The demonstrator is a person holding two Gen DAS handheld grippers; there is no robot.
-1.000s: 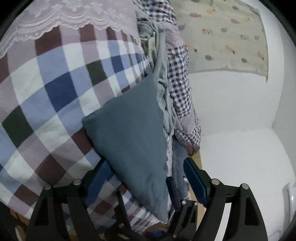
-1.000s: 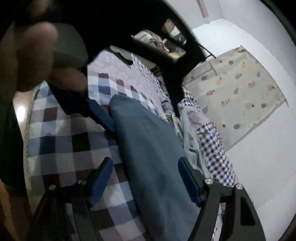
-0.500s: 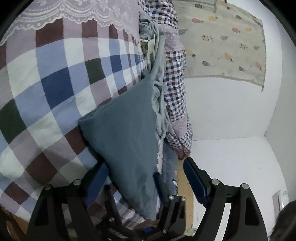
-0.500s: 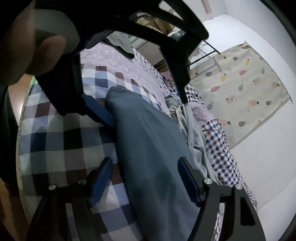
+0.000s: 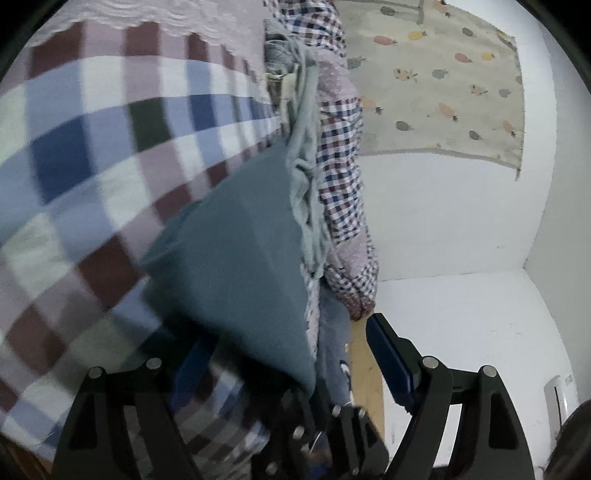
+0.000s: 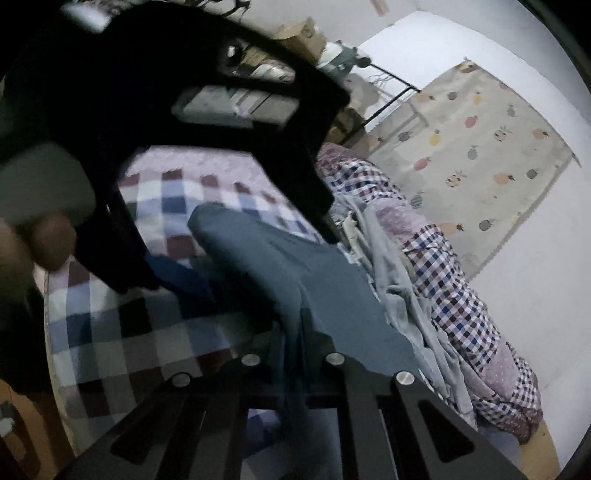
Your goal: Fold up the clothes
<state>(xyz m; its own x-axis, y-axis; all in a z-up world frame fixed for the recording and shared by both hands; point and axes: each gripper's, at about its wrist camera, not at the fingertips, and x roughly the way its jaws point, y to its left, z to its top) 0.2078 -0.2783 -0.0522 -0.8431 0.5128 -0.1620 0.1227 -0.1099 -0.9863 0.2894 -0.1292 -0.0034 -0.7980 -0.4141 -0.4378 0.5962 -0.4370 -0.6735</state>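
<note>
A folded teal cloth (image 5: 236, 251) lies on the checked blanket (image 5: 92, 155) over the bed. My left gripper (image 5: 284, 336) is open, its blue pads on either side of the cloth's near corner. In the right wrist view the same teal cloth (image 6: 295, 273) runs down into my right gripper (image 6: 293, 332), whose jaws are shut on its near edge. The left gripper's blue finger (image 6: 177, 275) lies against the cloth's far side, and a person's hand (image 6: 44, 243) holds that tool.
A pale grey-green garment (image 5: 306, 192) and a small-checked shirt (image 5: 340, 147) are heaped along the bed's far side. A wooden bed edge (image 5: 364, 354) shows below them. A fruit-print hanging (image 5: 443, 92) covers the white wall. Shelves and boxes (image 6: 295, 33) stand behind.
My right gripper's jaws, open around the teal cloth before, have shut on its edge. The left gripper stays open; both views have shifted slightly and are blurred.
</note>
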